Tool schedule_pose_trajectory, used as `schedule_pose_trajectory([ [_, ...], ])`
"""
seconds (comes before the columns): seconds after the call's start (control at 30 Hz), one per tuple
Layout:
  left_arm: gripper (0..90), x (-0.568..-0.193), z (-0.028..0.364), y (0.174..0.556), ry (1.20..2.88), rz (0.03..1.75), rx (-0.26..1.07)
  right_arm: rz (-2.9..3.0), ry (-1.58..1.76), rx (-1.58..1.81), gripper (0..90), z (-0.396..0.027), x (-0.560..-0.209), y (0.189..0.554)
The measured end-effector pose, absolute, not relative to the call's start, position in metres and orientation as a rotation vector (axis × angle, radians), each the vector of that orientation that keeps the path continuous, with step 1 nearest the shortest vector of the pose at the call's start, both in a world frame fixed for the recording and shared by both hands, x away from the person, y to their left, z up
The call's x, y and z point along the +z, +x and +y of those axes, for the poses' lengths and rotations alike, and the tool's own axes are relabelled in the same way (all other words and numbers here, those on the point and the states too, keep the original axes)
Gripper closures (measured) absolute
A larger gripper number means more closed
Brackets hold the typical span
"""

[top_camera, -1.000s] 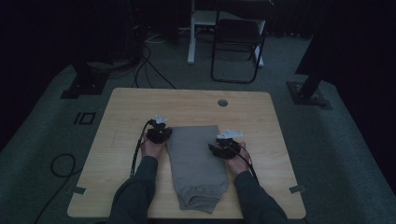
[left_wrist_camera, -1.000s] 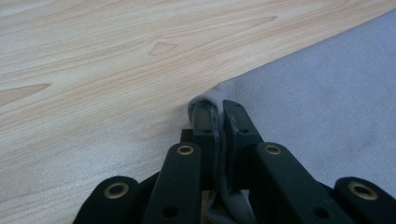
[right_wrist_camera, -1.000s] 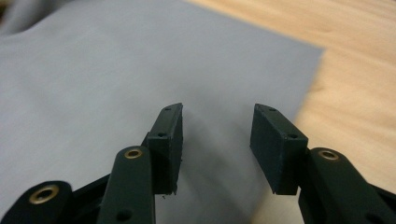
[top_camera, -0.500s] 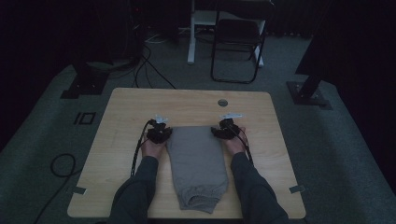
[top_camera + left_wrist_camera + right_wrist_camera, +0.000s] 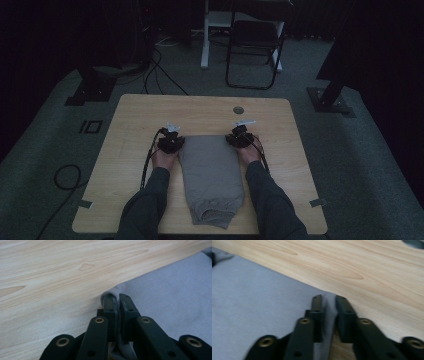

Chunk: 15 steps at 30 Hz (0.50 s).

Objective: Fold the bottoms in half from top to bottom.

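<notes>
A grey folded garment [image 5: 212,170] lies lengthwise on the wooden table [image 5: 200,110], its bunched end toward the near edge. My left gripper [image 5: 171,141] sits at the garment's far left corner. In the left gripper view that gripper [image 5: 117,296] is shut, with the cloth's [image 5: 170,290] corner fold pinched between the jaws. My right gripper [image 5: 239,136] is at the far right corner. In the right gripper view its jaws [image 5: 328,298] stand a little apart, straddling the edge of the cloth [image 5: 257,290], which lies in the gap between them.
A round grommet hole [image 5: 238,109] sits in the table just beyond the right gripper. A folding chair [image 5: 252,45] and a white desk leg stand behind the table. Black stand bases and cables lie on the carpet at left and right.
My right gripper has moved from the garment's right edge forward to its far right corner. The left gripper has stayed at the far left corner.
</notes>
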State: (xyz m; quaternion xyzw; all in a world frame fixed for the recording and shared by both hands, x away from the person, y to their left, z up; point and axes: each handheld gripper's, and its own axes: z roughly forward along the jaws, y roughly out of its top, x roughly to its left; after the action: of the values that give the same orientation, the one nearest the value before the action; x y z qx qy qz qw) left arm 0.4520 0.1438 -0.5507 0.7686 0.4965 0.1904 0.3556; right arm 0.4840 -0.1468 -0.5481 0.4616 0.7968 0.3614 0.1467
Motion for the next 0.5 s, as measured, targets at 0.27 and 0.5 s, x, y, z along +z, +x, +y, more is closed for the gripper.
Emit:
schedule_pose_trajectory([
  [0.27, 85.7, -0.549, 0.143, 0.454, 1.993, 1.291, 0.491, 2.295, 1.314, 1.025, 87.2, -0.146, -0.546, 0.484],
  [0.5, 86.2, -0.54, 0.142, 0.459, 2.002, 1.295, 0.498, 2.265, 1.277, 1.089, 87.2, -0.149, -0.539, 0.484],
])
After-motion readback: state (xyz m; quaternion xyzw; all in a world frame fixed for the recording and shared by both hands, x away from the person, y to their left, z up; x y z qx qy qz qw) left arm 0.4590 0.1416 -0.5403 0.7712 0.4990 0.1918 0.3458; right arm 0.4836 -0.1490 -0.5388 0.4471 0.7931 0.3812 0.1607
